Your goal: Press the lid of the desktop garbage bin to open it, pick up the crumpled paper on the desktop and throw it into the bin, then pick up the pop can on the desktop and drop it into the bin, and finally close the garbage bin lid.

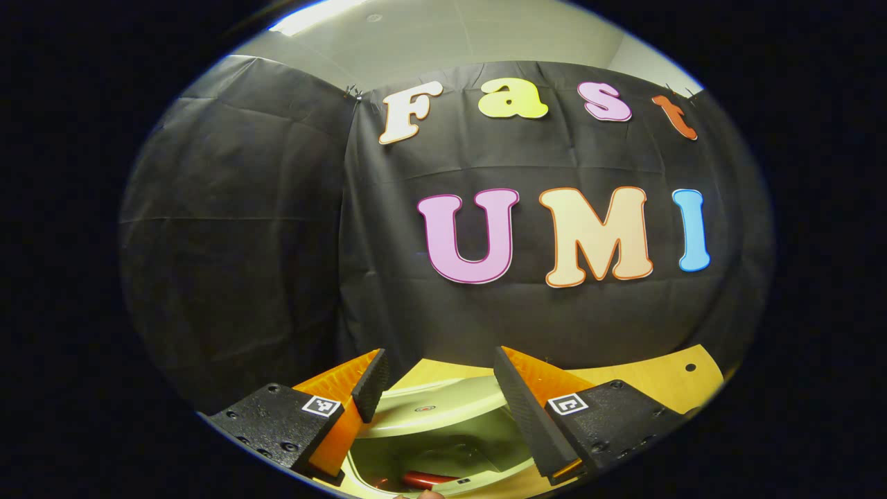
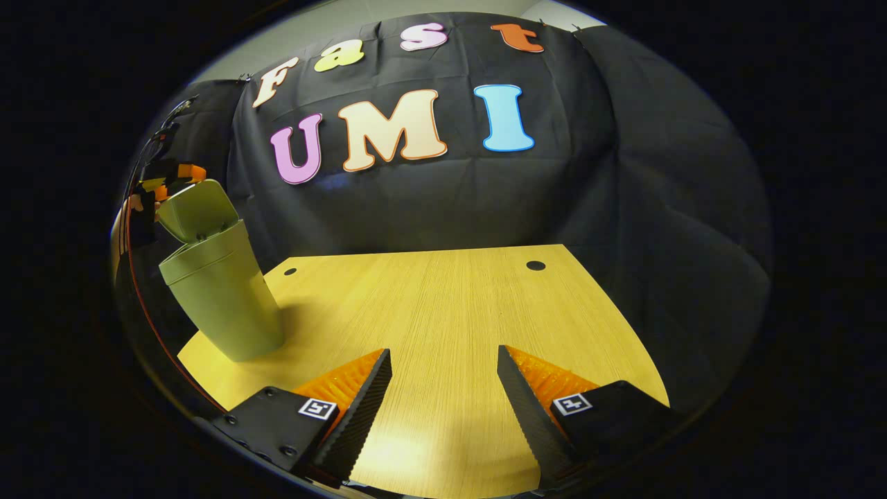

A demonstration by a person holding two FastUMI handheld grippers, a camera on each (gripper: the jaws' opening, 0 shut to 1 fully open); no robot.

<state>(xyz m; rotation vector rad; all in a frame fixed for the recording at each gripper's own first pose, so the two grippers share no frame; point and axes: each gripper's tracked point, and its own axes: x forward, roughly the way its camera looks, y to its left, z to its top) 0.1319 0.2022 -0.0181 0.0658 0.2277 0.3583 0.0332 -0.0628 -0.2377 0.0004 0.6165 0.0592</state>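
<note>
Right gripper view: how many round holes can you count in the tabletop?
2. One hole at the far left corner, beside the bin; a second hole at the far right corner. The bin may hide others.

Left gripper [image 1: 438, 388]: black finger mounts with visible screw heads, each bearing a small square black-and-white marker, at frame bottom. Right gripper [image 2: 443, 388]: identical mounts, screws and markers, ridged finger faces.
</note>
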